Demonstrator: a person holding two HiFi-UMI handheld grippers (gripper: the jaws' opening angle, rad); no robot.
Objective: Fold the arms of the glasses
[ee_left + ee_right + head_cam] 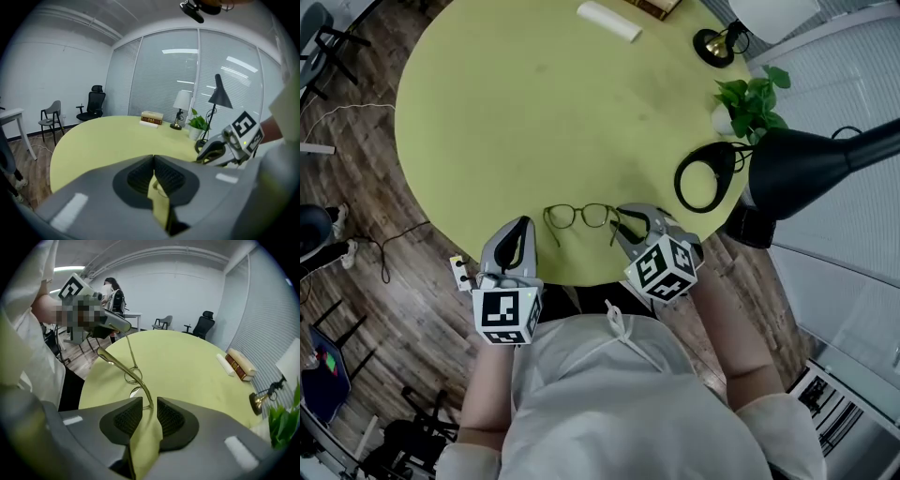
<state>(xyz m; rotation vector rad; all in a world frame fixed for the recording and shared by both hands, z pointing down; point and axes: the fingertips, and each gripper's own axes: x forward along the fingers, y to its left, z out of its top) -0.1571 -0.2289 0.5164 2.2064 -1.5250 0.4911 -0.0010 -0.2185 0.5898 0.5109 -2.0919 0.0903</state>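
Note:
Thin dark-framed glasses (581,217) lie on the round yellow-green table (506,112) near its front edge, both arms spread open and pointing toward me. My right gripper (628,221) is at the glasses' right arm. In the right gripper view that arm (136,380) runs in between the pads, and my right gripper (149,404) stands open by a narrow gap around it. My left gripper (523,225) sits just left of the other arm, apart from it. In its own view the left gripper (153,160) has its pads touching, with nothing clearly held.
A black desk lamp (797,164) with a ring base (705,176) stands at the table's right edge, beside a potted plant (750,98). A white roll (609,21), books (152,117) and a small table lamp (717,45) sit at the far side. Office chairs (93,101) stand by the wall.

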